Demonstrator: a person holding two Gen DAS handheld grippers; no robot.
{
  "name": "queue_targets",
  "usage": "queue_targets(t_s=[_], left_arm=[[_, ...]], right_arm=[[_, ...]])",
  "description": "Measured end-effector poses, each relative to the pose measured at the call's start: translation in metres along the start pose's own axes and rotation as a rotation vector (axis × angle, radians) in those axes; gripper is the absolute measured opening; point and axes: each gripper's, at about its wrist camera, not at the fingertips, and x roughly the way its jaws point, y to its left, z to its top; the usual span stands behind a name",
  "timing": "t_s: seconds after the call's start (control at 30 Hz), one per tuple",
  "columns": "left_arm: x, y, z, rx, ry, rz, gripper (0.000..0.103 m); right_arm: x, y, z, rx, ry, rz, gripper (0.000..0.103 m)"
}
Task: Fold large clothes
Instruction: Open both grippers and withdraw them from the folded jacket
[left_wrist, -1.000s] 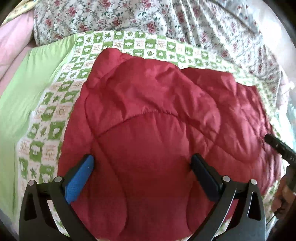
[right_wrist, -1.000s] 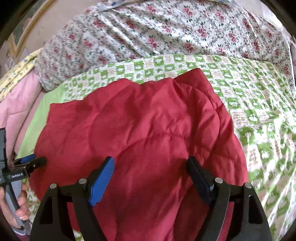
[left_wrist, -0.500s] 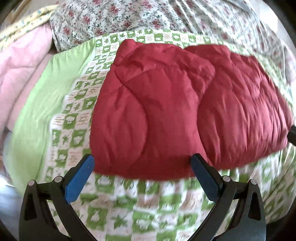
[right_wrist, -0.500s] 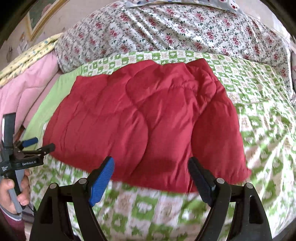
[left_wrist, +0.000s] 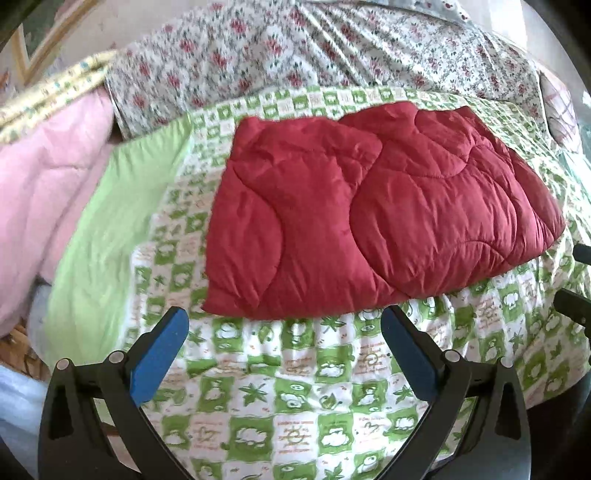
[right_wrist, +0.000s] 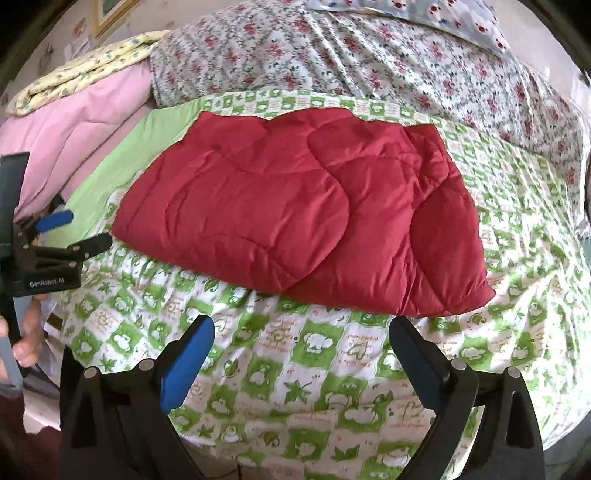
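Observation:
A red quilted padded garment (left_wrist: 369, 221) (right_wrist: 303, 214) lies folded flat on the green-and-white checked bedspread (left_wrist: 295, 387) (right_wrist: 314, 369), one layer overlapping the other. My left gripper (left_wrist: 284, 325) hangs open over the bedspread just short of the garment's near edge, with nothing between its fingers. The right gripper (right_wrist: 303, 332) is likewise short of the near edge; its jaws are opening and nothing is between them. In the right wrist view the left gripper (right_wrist: 81, 230) shows at the far left, held by a hand (right_wrist: 27, 343). The right gripper's fingers (left_wrist: 570, 306) poke in at the right edge of the left wrist view.
A floral quilt (right_wrist: 369, 62) is bunched along the back of the bed. A pink blanket (right_wrist: 81, 125) topped by a yellow one (right_wrist: 85, 70) is stacked at the left, beside a plain light green strip (left_wrist: 99, 240). The bed's near edge runs below the grippers.
Both grippers have drawn back from over the red garment toward the near edge of the bed and risen a little. The garment now lies beyond their fingertips.

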Motion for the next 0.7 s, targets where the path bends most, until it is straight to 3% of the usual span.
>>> queue_targets(t_s=[0.2,0.33,0.5,0.7], left_arm=[[-0.025,0.003,0.01,-0.014,-0.038,-0.026,0.103],[-0.024,0.005,0.016,-0.028,-0.034,0.023,0.103],[-0.004,0.0,0.011,-0.04,0.035,0.032,0.103],[0.009,-0.007,0.011,-0.028,0.059,0.034,0.103]], right_arm=[[-0.024,0.006,0.009,-0.01,-0.036,0.01,0.097],[-0.037,0.008,0.017,-0.01,-0.068,0.006,0.103],[-0.015,0.005,0.019,0.01,-0.019,0.003,0.103],[0.009,0.0,0.021,0.038,0.022,0.022,0.103]])
